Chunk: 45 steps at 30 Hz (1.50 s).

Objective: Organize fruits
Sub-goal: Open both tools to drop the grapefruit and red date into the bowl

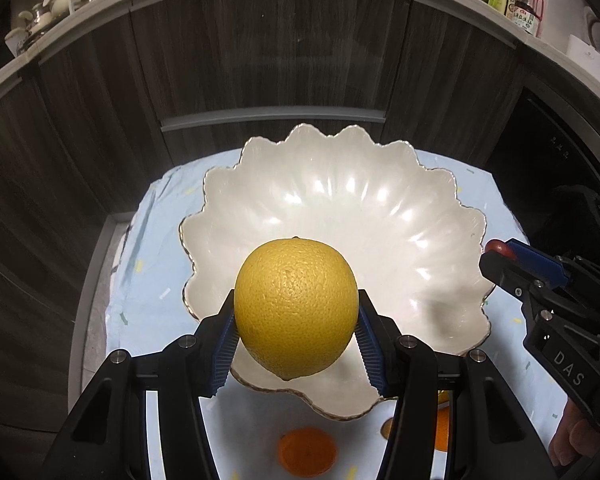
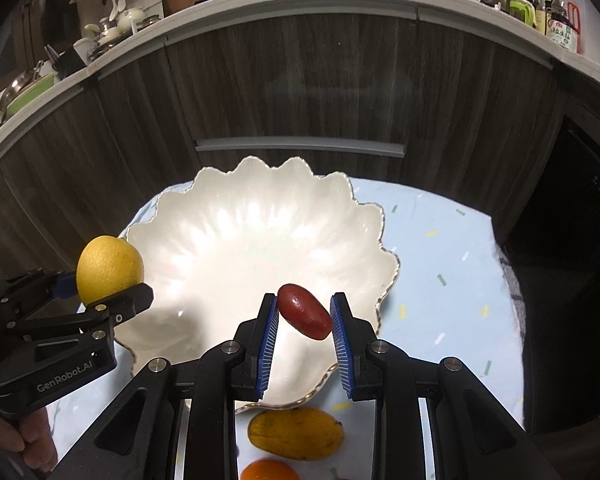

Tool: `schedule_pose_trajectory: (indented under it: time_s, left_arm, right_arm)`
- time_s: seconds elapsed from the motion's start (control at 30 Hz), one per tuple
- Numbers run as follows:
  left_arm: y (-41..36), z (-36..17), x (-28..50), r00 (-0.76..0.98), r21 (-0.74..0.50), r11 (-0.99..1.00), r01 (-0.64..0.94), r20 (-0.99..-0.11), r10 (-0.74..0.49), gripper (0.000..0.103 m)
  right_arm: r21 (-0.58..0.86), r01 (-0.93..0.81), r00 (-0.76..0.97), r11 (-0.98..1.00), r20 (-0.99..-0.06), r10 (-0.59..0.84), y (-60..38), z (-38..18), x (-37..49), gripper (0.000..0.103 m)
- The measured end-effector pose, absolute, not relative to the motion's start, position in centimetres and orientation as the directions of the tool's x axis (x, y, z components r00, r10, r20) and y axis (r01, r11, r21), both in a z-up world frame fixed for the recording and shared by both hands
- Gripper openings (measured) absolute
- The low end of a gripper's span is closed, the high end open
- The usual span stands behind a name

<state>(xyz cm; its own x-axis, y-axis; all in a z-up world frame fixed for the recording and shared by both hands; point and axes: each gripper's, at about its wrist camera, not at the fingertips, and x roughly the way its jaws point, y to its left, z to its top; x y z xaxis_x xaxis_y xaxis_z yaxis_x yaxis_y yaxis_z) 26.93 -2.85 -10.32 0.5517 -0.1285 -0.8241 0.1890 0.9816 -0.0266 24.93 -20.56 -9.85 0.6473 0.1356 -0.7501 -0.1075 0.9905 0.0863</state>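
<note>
- The lemon (image 1: 296,308) is bright yellow with a pitted skin, oval, a small nub at each end; it hangs above the near rim of the bowl, clear of it, pinched at its sides by the jaws of the left gripper (image 1: 296,334).
- The small red fruit (image 2: 305,312) is dark red, smooth and glossy, oblong, lying tilted between the blue ribbed pads; the jaws of the right gripper (image 2: 305,326) pinch it at its ends, above the bowl's near right part.
- The bowl (image 2: 260,216) is white and pearly with a scalloped, gold-edged rim, wide and shallow, with nothing lying in it; it sits toward the far edge of the surface.
- A mango (image 2: 296,434), yellow-orange with dark specks, lies on the surface just beside the bowl's near rim.
- An orange (image 2: 268,471) lies near the mango, closer to the near edge, partly cut off by the frame.
- The surface (image 2: 440,264) is covered by a pale blue cloth with small coloured dashes.
- Behind it stand dark wood-grain cabinets (image 2: 300,88).
</note>
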Motion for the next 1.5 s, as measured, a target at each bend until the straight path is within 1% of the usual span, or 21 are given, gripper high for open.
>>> schedule_pose_trajectory:
  time_s: [0.07,0.1,0.13,0.17,0.2,0.23,0.27,0.3,0.33,0.37,0.47,0.5,0.57,1.17,1.33,1.5]
  left_arm:
    - [-2.8,-10.4,26.9,0.556,-0.009,0.984,0.179,-0.824,-0.109,0.054]
    - [-2.8,-10.4,26.8,0.563,-0.002,0.984,0.179,-0.82,-0.104,0.056]
    - [-2.8,-10.1,26.7,0.578,0.009,0.984,0.181,-0.81,-0.099,0.06]
    - [-2.8,-9.9,26.6,0.586,0.013,0.984,0.18,-0.804,-0.097,0.072]
    - [-2.7,-9.6,26.6,0.594,0.015,0.984,0.177,-0.799,-0.095,0.077]
    - [-2.7,-9.4,26.6,0.602,0.017,0.984,0.176,-0.793,-0.094,0.077]
    - [-2.7,-9.3,26.6,0.604,0.021,0.984,0.177,-0.792,-0.092,0.077]
    - [-2.7,-9.1,26.6,0.605,0.027,0.984,0.178,-0.791,-0.088,0.077]
    - [-2.7,-9.0,26.6,0.607,0.031,0.984,0.177,-0.79,-0.084,0.077]
    - [-2.7,-8.9,26.6,0.61,0.033,0.984,0.175,-0.788,-0.082,0.077]
    - [-2.5,-8.7,26.5,0.614,0.037,0.985,0.168,-0.786,-0.075,0.079]
    - [-2.5,-8.7,26.4,0.614,0.036,0.986,0.165,-0.786,-0.074,0.081]
    - [-2.4,-8.5,26.2,0.617,0.034,0.987,0.157,-0.784,-0.071,0.084]
    - [-1.3,-7.2,23.6,0.628,0.039,0.991,0.127,-0.777,-0.05,0.084]
    - [-1.0,-6.2,22.4,0.647,0.046,0.993,0.11,-0.762,-0.036,0.084]
    - [-0.7,-5.6,21.4,0.657,0.037,0.995,0.09,-0.753,-0.031,0.084]
  right_arm:
    - [0.095,-0.111,0.639,0.989,-0.756,0.144,-20.5,-10.0,25.1,0.028]
    - [0.104,-0.11,0.635,0.988,-0.757,0.15,-20.5,-10.1,25.2,0.028]
    - [0.111,-0.107,0.632,0.988,-0.759,0.154,-20.5,-10.2,25.2,0.03]
    - [0.114,-0.107,0.629,0.988,-0.762,0.156,-20.5,-10.2,25.2,0.031]
    - [0.122,-0.109,0.625,0.987,-0.763,0.163,-20.5,-10.3,25.3,0.032]
    - [0.128,-0.109,0.623,0.986,-0.764,0.168,-20.5,-10.3,25.3,0.038]
    - [0.131,-0.106,0.624,0.986,-0.763,0.169,-20.5,-10.3,25.2,0.047]
    - [0.134,-0.101,0.627,0.986,-0.761,0.167,-20.6,-10.2,25.2,0.053]
    - [0.131,-0.093,0.634,0.987,-0.757,0.16,-20.7,-10.1,25.1,0.06]
    - [0.126,-0.086,0.639,0.988,-0.754,0.152,-20.7,-10.0,25.0,0.064]
    - [0.117,-0.083,0.646,0.99,-0.75,0.143,-20.7,-9.7,24.8,0.065]
    - [0.116,-0.083,0.647,0.99,-0.75,0.142,-20.8,-9.6,24.7,0.065]
    - [0.114,-0.079,0.651,0.99,-0.747,0.138,-20.8,-9.4,24.6,0.067]
    - [0.126,-0.079,0.679,0.989,-0.72,0.146,-21.1,-7.5,22.5,0.067]
    - [0.138,-0.086,0.691,0.987,-0.705,0.159,-21.1,-6.7,21.8,0.067]
    - [0.116,-0.097,0.713,0.988,-0.685,0.151,-20.7,-5.5,21.1,0.067]
